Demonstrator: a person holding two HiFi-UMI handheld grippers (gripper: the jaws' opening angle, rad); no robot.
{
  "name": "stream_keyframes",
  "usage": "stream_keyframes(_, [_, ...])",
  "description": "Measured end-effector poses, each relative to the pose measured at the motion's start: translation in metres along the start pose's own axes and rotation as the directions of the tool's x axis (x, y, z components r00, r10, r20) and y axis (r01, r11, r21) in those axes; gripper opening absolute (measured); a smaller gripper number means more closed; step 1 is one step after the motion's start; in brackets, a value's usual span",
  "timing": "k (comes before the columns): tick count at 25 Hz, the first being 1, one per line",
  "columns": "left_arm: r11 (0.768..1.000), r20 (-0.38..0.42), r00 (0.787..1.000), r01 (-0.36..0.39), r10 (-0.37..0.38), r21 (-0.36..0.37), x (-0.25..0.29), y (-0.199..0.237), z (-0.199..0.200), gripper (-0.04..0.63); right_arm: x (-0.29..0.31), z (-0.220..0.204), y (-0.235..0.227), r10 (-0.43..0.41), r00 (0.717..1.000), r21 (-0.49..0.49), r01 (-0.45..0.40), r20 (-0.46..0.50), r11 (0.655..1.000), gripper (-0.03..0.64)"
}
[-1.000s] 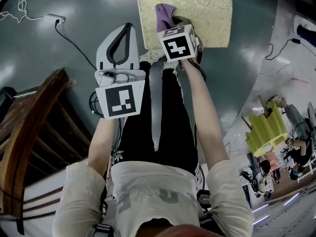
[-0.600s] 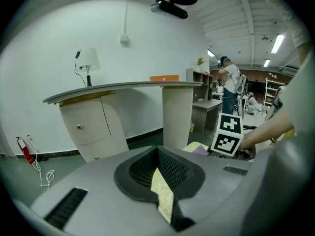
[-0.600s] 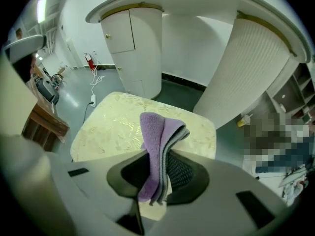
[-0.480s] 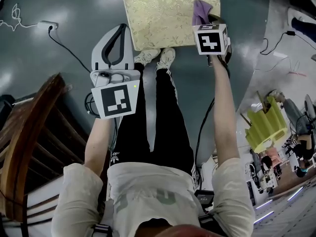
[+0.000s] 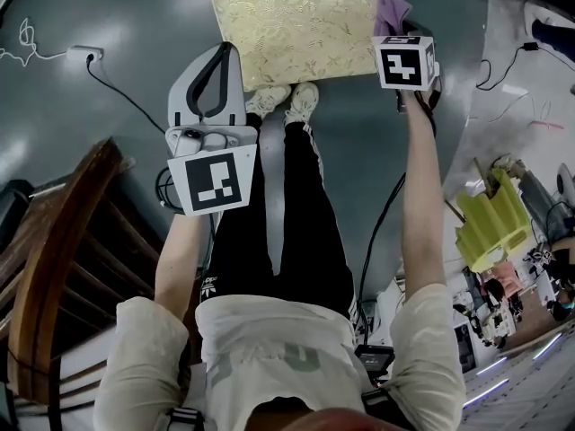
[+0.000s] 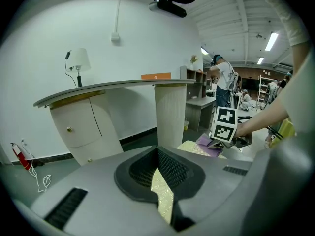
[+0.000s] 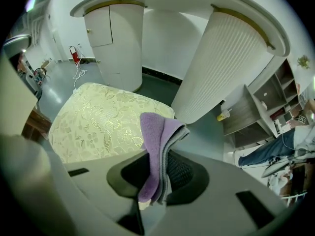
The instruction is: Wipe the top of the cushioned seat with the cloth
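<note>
The cushioned seat (image 5: 301, 25), pale gold with a leaf pattern, lies on the floor ahead of the person's shoes. My right gripper (image 5: 400, 30) is shut on a folded purple cloth (image 5: 393, 12) at the seat's right edge. In the right gripper view the cloth (image 7: 157, 141) hangs from the right gripper (image 7: 156, 181), with the seat (image 7: 98, 122) to its left. My left gripper (image 5: 223, 52) hovers over the floor left of the seat, jaws together and holding nothing. The left gripper view shows the left gripper (image 6: 160, 181), the seat (image 6: 189, 146) and the cloth (image 6: 206, 142) beyond.
A dark wooden chair (image 5: 54, 241) stands at my left. A power strip with cable (image 5: 85, 32) lies on the floor far left. A yellow rack (image 5: 490, 227) and more cables are on the right. A white ribbed column (image 7: 221, 68) rises behind the seat.
My right gripper has carried the cloth rightward, from the seat's near middle to its right edge. The left gripper has stayed about where it was.
</note>
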State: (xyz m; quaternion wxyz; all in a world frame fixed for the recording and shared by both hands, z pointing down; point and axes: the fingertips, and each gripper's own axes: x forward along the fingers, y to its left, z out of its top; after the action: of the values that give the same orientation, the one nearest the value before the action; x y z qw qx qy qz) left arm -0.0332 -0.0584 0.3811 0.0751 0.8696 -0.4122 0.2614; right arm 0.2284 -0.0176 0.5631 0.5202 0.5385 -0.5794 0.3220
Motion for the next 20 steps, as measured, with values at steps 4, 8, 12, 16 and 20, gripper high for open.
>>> stream_keyframes(4, [1.000,-0.001,1.000,0.006,-0.006,0.012,0.002,-0.004,0.002,0.006,0.001,-0.003,-0.007,-0.007,1.000,0.020,0.007,-0.001,1.000,0.089])
stream_keyframes(8, [1.000,-0.007,1.000,0.005,-0.005,0.013,0.004,-0.004,0.001,0.006,0.006,-0.010,-0.021,-0.036,0.999,0.019,0.037,-0.020,0.999,0.089])
stream_keyframes(12, [1.000,-0.013,1.000,0.000,0.000,0.014,0.004,-0.004,-0.004,0.006,0.014,-0.019,-0.031,-0.061,0.997,0.001,0.061,-0.040,0.998,0.089])
stream_keyframes(16, [1.000,-0.015,1.000,0.003,-0.003,0.007,0.003,-0.007,-0.006,0.006,0.016,-0.018,-0.031,-0.074,0.996,-0.048,0.072,-0.044,0.996,0.089])
stream_keyframes(20, [1.000,-0.020,1.000,0.013,-0.013,0.019,0.002,-0.011,-0.006,0.006,0.013,-0.016,-0.029,-0.059,0.998,-0.040,0.057,-0.033,0.998,0.089])
